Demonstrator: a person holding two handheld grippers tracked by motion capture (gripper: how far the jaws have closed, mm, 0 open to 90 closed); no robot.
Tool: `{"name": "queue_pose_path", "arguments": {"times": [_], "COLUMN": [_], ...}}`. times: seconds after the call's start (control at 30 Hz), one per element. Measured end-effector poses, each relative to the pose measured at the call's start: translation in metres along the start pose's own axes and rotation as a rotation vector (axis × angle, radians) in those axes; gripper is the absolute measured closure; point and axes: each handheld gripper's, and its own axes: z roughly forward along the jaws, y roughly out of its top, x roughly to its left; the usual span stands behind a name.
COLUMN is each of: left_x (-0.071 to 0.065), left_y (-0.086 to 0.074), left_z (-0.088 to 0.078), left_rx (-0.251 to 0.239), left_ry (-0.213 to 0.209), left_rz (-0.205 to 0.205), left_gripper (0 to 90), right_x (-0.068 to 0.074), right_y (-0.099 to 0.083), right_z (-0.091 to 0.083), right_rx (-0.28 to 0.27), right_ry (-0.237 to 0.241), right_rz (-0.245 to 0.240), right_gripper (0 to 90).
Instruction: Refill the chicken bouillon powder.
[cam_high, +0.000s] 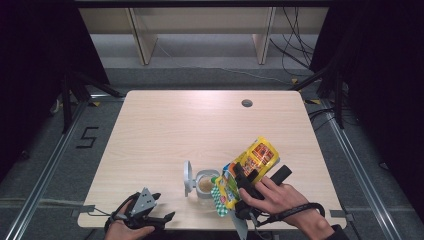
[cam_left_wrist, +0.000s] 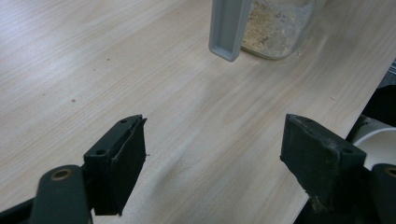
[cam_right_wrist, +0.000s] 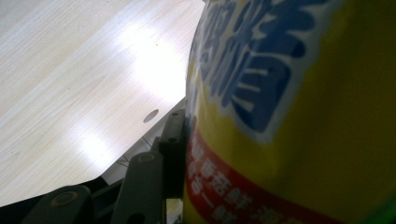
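My right gripper (cam_high: 245, 176) is shut on a yellow snack bag (cam_high: 248, 167) and holds it tilted, its lower green end over a clear jar (cam_high: 206, 184). In the right gripper view the yellow bag (cam_right_wrist: 299, 116) presses against the one visible black jaw, and the other jaw is hidden behind it. The jar holds a beige powder (cam_left_wrist: 273, 28), and its grey lid (cam_high: 188, 177) stands open at its left. My left gripper (cam_high: 165, 219) rests at the table's near left edge, open with nothing between its fingers (cam_left_wrist: 119, 163).
The light wooden table (cam_high: 170, 130) has a round cable hole (cam_high: 246, 103) at the far right. Beyond the table stand pale shelf legs and loose cables on the floor. A white round thing (cam_left_wrist: 378, 144) shows below the table edge.
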Motion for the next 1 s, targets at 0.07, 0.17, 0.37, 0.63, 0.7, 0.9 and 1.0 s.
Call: {"name": "queue_pose_path", "arguments": {"times": [0.07,0.17,0.37,0.63,0.7,0.9,1.0], "left_x": [0.0004,0.0001,-0.0016,0.0008,-0.001,0.0004,-0.0002], "left_y": [0.0001,-0.0001,0.0002,0.0013,0.0004,0.0011,0.0008], "left_z": [-0.0004,0.0008,0.0009,-0.0005,0.0001,-0.0012,-0.0018], "left_rx": [0.005,-0.005,-0.02,-0.016,-0.026,-0.008,0.0], "left_ry": [-0.004,0.013,-0.011,0.005,0.005,-0.003,-0.002], "left_rz": [0.003,0.007,-0.016,0.031,-0.003,0.017,-0.002], "left_gripper": [21.7,21.6,21.5,21.4,21.4,21.4,21.2], "right_x": [0.0002,0.0001,0.0011,0.0001,0.0007,-0.0002,-0.0001], "right_y": [0.0001,0.0007,0.0021,0.0019,0.0018,0.0018,0.0016], "right_z": [0.0003,0.0006,0.0007,0.0009,0.0007,0.0007,0.0], "right_rx": [-0.001,-0.002,-0.012,-0.013,-0.004,-0.017,-0.005], "right_ry": [0.003,0.002,-0.002,-0.003,0.005,0.003,0.001], "right_rz": [0.0,-0.014,0.003,0.003,0.011,0.003,0.004], "right_gripper": [62.0,62.0,62.0,62.1,62.7,62.8,62.9]}}
